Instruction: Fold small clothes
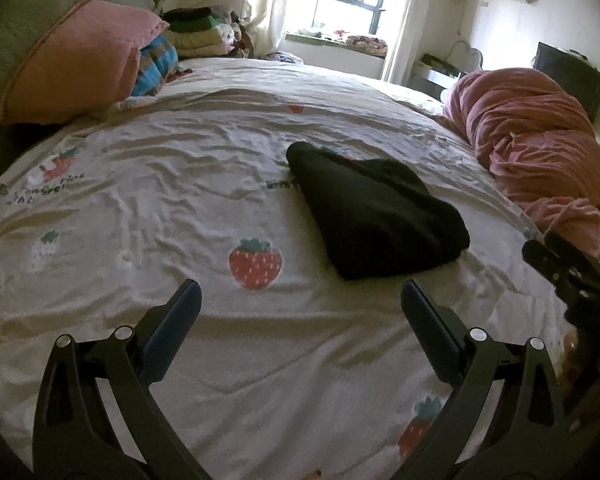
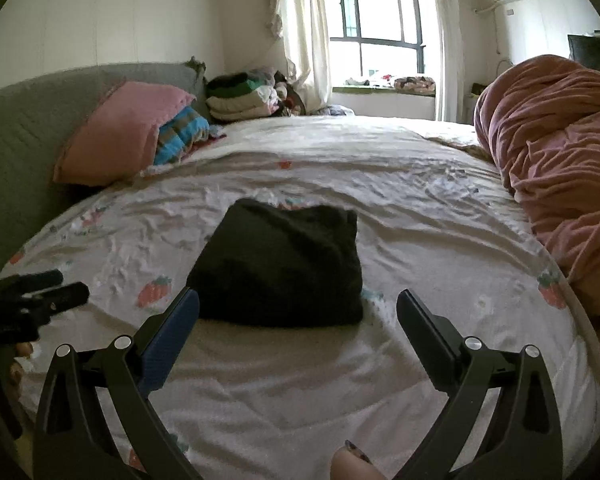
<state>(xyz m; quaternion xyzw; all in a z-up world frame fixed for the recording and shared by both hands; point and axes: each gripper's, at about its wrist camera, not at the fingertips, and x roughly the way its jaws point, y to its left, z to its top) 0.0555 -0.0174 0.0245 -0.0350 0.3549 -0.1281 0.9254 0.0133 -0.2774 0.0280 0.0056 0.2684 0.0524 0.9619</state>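
A small black garment (image 1: 374, 210) lies folded into a compact bundle on the strawberry-print bedsheet (image 1: 180, 200). It also shows in the right wrist view (image 2: 284, 266), just beyond the fingertips. My left gripper (image 1: 300, 292) is open and empty, held above the sheet to the near left of the garment. My right gripper (image 2: 298, 300) is open and empty, right in front of the garment's near edge. The right gripper shows at the right edge of the left wrist view (image 1: 568, 268); the left gripper shows at the left edge of the right wrist view (image 2: 40, 292).
A pink pillow (image 2: 128, 132) and a striped blue cloth (image 2: 180, 134) lie by the grey headboard (image 2: 28, 120). A heaped pink blanket (image 2: 556, 168) fills the bed's right side. Stacked folded clothes (image 2: 244, 96) sit at the far corner by the window.
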